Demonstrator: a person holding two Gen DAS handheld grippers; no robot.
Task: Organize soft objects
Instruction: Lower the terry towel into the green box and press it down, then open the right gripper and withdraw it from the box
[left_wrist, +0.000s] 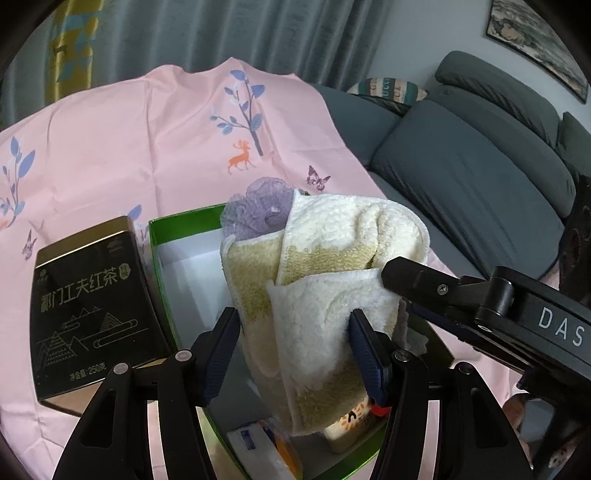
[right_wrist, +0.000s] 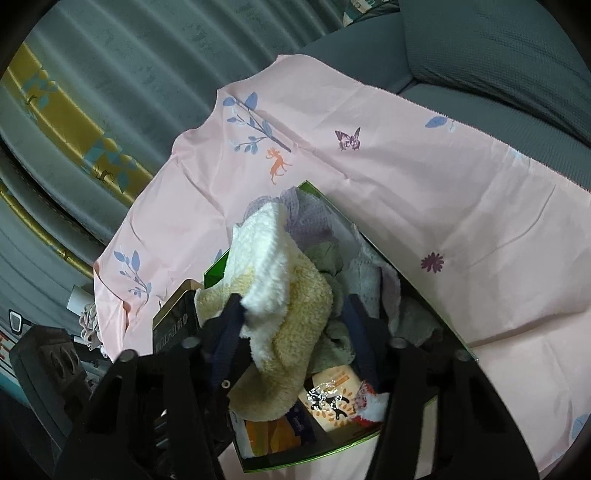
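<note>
A cream and yellow fluffy towel (left_wrist: 314, 280), loosely folded, hangs over an open green box (left_wrist: 159, 236). My left gripper (left_wrist: 293, 350) is shut on its lower part, with a blue pad pressed against each side. In the left wrist view my right gripper reaches in from the right, and one of its fingers (left_wrist: 413, 277) lies on the towel's upper right fold. In the right wrist view the towel (right_wrist: 291, 317) fills the space between the pads of my right gripper (right_wrist: 291, 332), which is shut on it. A purple mesh puff (left_wrist: 258, 210) sits at the box's far end.
A black tea tin (left_wrist: 88, 306) stands left of the box. In the box (right_wrist: 314, 454) lie tissue packs (right_wrist: 332, 402), a grey-green cloth (right_wrist: 325, 258) and a pale knitted cloth. A pink printed cloth (left_wrist: 147, 140) covers the table. A grey sofa (left_wrist: 480, 177) stands on the right.
</note>
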